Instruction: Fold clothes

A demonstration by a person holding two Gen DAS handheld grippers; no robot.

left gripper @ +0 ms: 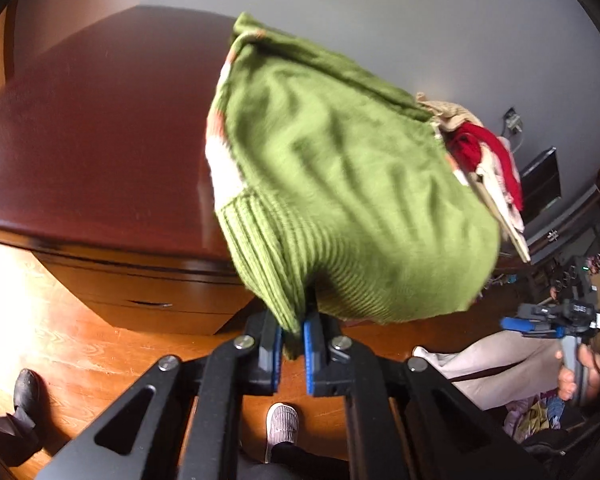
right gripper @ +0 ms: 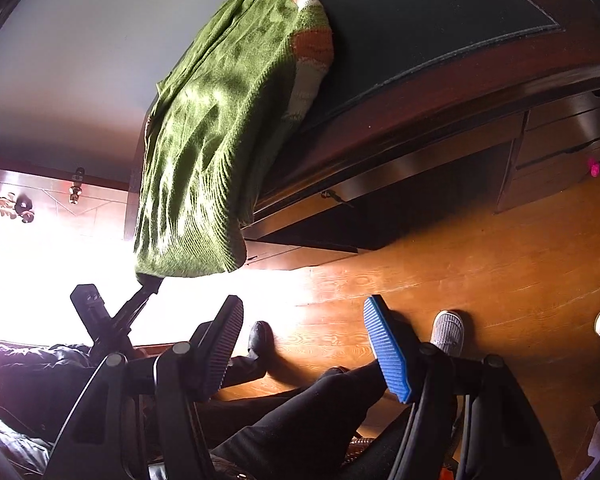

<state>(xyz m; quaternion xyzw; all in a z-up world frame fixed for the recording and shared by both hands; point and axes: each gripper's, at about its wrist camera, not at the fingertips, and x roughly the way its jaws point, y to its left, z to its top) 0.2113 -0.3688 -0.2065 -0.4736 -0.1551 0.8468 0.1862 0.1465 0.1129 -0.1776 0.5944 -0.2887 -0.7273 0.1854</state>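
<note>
Hanging half off desk (left gripper: 80, 128): green sweater (left gripper: 340, 200), ribbed hem pinched in left gripper (left gripper: 293, 336). Right gripper (right gripper: 304, 348) spread wide, empty. Risk: thin hem grip slipping, dropping sweater to floor. Left view only: clothes pile (left gripper: 488, 160) (red, cream) behind sweater.

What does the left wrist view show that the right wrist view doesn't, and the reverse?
Left wrist only: the left gripper seen close, shut on the sweater's ribbed hem, and a clothes pile behind it.

Right wrist only: the right gripper open and empty over the floor, and the desk's dark inlay.

Both: the green sweater draped off the desk, and a grey slipper.
</note>
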